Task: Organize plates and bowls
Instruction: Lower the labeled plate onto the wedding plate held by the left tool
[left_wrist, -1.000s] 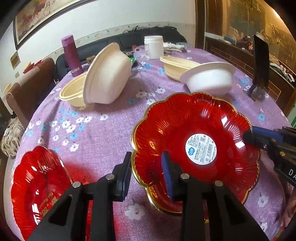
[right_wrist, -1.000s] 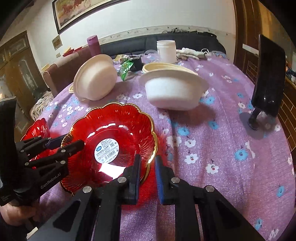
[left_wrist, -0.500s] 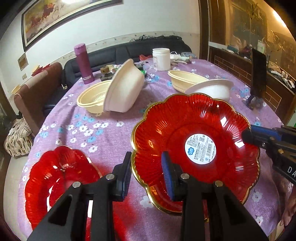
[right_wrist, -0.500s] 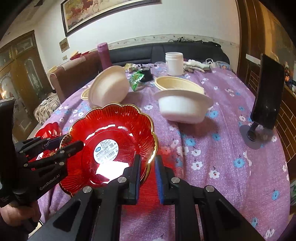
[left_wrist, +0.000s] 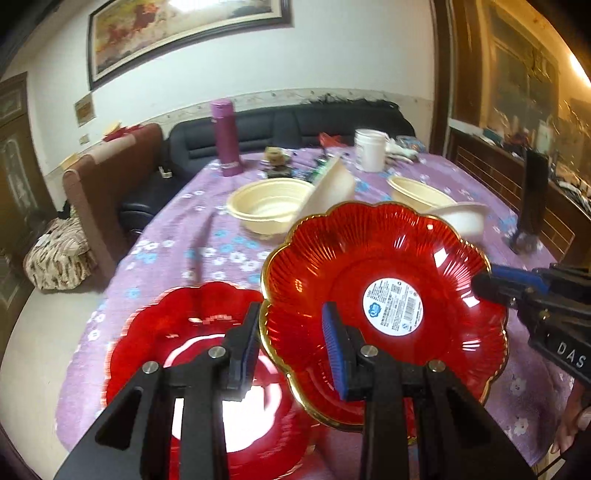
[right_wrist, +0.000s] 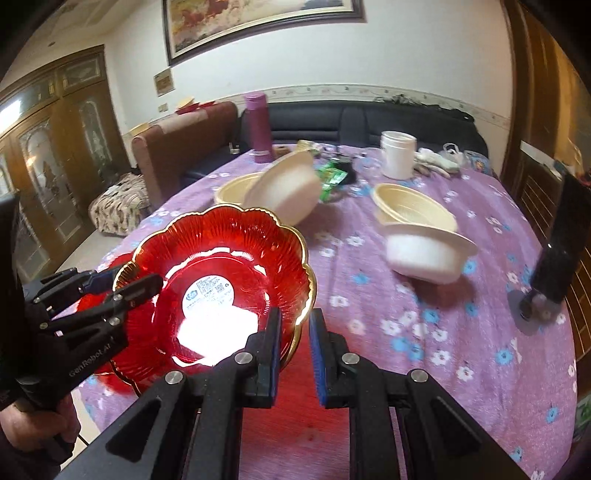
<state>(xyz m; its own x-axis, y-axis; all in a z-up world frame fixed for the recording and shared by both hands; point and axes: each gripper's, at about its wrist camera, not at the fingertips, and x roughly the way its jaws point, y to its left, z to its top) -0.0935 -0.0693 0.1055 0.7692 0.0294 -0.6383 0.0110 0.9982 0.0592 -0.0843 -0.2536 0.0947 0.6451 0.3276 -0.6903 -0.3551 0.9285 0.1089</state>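
two grippers hold one red scalloped plate (left_wrist: 388, 295) with a gold rim, lifted clear of the purple flowered tablecloth (right_wrist: 424, 314). the left gripper (left_wrist: 291, 339) is clamped on the plate's near-left rim, one blue pad inside the dish and the other outside it. the right gripper (right_wrist: 293, 332) pinches the opposite rim the same way, its jaws nearly closed with the gold edge between them. in the left wrist view the right gripper comes in from the right edge and meets the plate's far side. a round white barcode sticker (left_wrist: 393, 304) sits in the middle of the plate.

below and to the left of the held plate, a second red plate (left_wrist: 192, 354) lies flat on the cloth near the table's edge, partly under the left gripper's fingers; glare washes out its centre.

further back, a cream bowl (left_wrist: 269, 205) stands upright, and a white bowl (right_wrist: 284, 188) leans tilted against it. to the right another cream bowl (right_wrist: 413, 206) stands upright, with a white bowl (right_wrist: 428, 251) just in front of it, blurred. behind them stand a magenta flask (left_wrist: 225, 136) and a white jar (right_wrist: 397, 153). a dark phone on a stand (right_wrist: 561, 251) is at the table's right side. a person's hand (right_wrist: 33, 424) grips the left gripper's handle.
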